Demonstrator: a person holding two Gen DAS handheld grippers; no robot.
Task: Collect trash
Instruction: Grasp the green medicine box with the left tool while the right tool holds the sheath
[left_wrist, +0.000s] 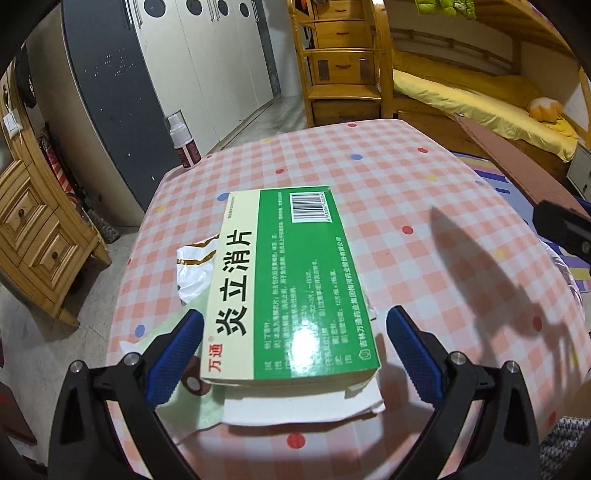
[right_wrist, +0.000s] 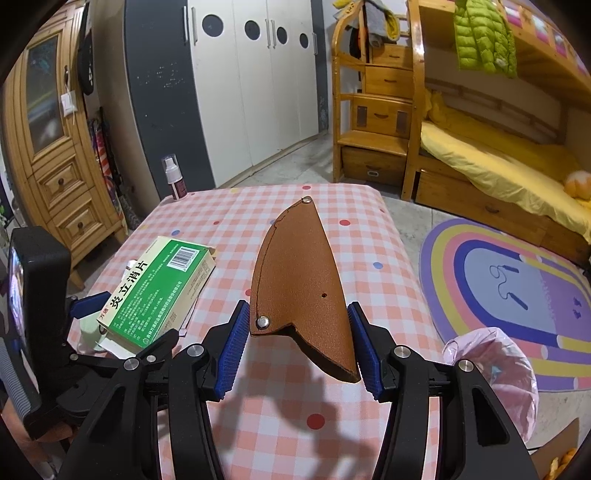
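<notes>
Your green box (left_wrist: 291, 280) hiding most of the white paper (left_wrist: 303, 406) and wrapper (left_wrist: 192, 266) beneath, its small print too fine to read, pink-lined bin (right_wrist: 495, 373) cut off behind your right gripper's (right_wrist: 295, 347) arm.

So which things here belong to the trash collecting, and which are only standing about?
Belong to the job:
green and cream cardboard medicine box
crumpled white wrapper
brown leather blade sheath, held in right gripper
pink-lined trash bin

Just standing about:
white-capped spray bottle

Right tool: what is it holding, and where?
The right tool grips a brown leather sheath across its wide open end, tip pointing away.
</notes>
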